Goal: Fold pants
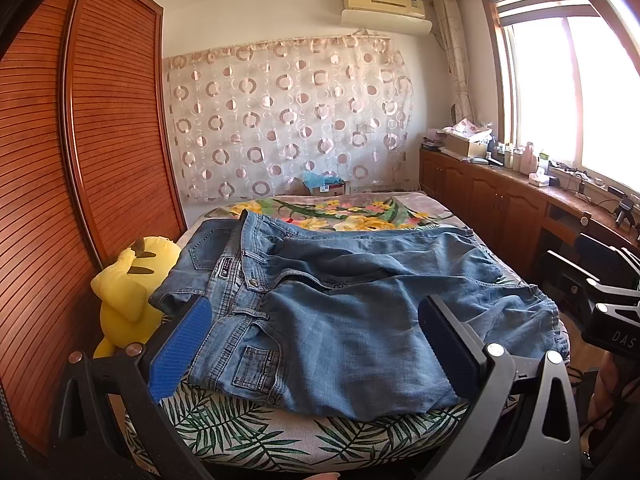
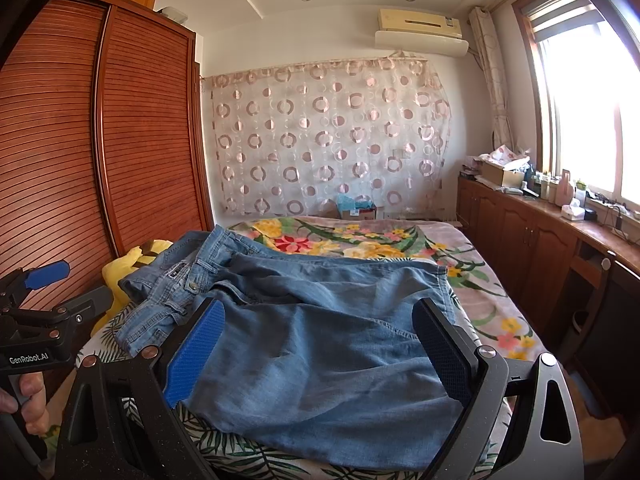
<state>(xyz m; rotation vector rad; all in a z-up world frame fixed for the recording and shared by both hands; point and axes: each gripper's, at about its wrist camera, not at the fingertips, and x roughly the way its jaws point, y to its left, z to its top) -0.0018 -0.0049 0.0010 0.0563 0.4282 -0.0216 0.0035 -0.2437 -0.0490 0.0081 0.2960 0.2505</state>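
Note:
A pair of light blue jeans lies loosely spread across the near end of the bed, waistband to the left and legs running right. My left gripper hovers open just above the waist and pocket area, blue pads wide apart and nothing between them. In the right wrist view the jeans fill the foreground, and my right gripper is open over the leg fabric. The left gripper also shows at the left edge there, held by a hand.
A yellow plush toy sits at the bed's left edge beside the slatted wooden wardrobe. A floral blanket covers the far bed. Wooden cabinets with clutter run along the window wall at right. A cardboard box stands behind the bed.

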